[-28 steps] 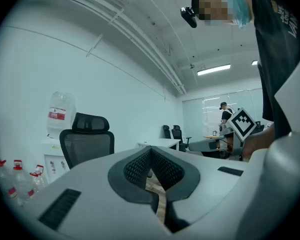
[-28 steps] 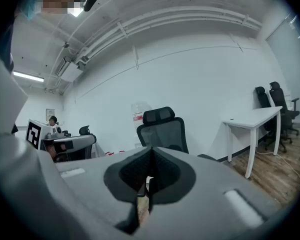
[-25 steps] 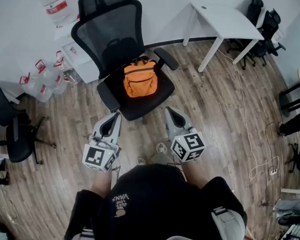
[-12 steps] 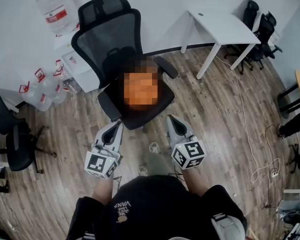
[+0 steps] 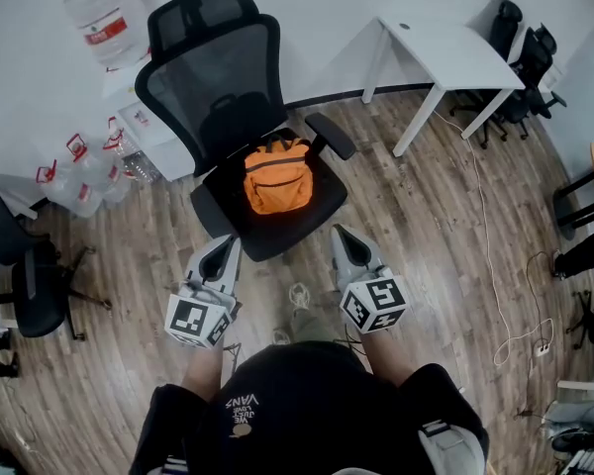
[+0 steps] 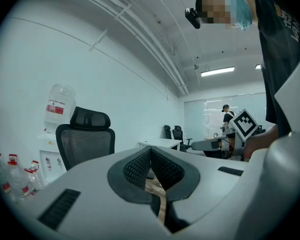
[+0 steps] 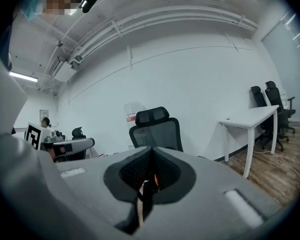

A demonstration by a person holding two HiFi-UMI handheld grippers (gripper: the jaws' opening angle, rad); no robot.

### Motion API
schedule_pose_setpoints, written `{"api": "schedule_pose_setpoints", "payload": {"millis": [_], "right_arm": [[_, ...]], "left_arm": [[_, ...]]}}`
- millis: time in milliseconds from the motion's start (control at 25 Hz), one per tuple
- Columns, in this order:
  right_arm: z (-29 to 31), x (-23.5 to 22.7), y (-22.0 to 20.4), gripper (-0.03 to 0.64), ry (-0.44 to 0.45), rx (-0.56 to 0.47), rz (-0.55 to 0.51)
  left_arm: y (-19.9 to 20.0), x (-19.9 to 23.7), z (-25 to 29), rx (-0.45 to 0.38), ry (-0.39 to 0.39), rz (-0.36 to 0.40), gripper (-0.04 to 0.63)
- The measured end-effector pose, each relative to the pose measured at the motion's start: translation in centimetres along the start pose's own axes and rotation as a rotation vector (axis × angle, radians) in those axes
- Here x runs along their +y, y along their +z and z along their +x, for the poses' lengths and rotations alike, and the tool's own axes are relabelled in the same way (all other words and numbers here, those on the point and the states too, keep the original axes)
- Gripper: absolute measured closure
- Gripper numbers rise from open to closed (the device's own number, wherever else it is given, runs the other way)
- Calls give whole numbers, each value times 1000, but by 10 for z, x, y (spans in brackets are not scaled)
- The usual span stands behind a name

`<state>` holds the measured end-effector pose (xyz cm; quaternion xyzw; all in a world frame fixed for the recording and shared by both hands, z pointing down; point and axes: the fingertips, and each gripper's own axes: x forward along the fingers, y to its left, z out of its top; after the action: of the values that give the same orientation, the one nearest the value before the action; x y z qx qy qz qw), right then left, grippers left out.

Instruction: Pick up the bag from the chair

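Observation:
An orange bag (image 5: 276, 176) with dark straps lies on the seat of a black mesh office chair (image 5: 215, 77) in the head view. My left gripper (image 5: 224, 249) is held in front of the chair's near left corner, its jaws shut with nothing between them. To the right, in front of the seat's near right corner, my right gripper (image 5: 343, 240) is also shut and empty. Both stop short of the seat and touch nothing. In the right gripper view a sliver of the orange bag (image 7: 155, 180) shows past the closed jaws, under the chair back (image 7: 157, 129).
A white table (image 5: 447, 49) stands at the back right with dark chairs (image 5: 523, 43) behind it. Water bottles (image 5: 79, 156) and a large jug (image 5: 101, 13) sit at the back left. Another black chair (image 5: 25, 265) is at the left. A cable (image 5: 485, 236) runs across the wooden floor.
The view has shifted slightly: the chair and bag sit a little lower and nearer the grippers. Both grippers stay shut and level in front of the seat.

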<state>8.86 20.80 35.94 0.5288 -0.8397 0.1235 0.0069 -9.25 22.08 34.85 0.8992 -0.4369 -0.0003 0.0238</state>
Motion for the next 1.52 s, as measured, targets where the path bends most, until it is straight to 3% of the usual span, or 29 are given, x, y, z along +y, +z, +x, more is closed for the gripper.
{"api": "schedule_pose_setpoints", "payload": {"millis": [800, 1520], "right_arm": [[117, -72, 24, 618, 118, 29, -12], [181, -95, 27, 618, 123, 57, -3]], "left_arm": [[2, 59, 109, 19, 101, 16, 591], [-1, 102, 151, 35, 127, 2, 591]]}}
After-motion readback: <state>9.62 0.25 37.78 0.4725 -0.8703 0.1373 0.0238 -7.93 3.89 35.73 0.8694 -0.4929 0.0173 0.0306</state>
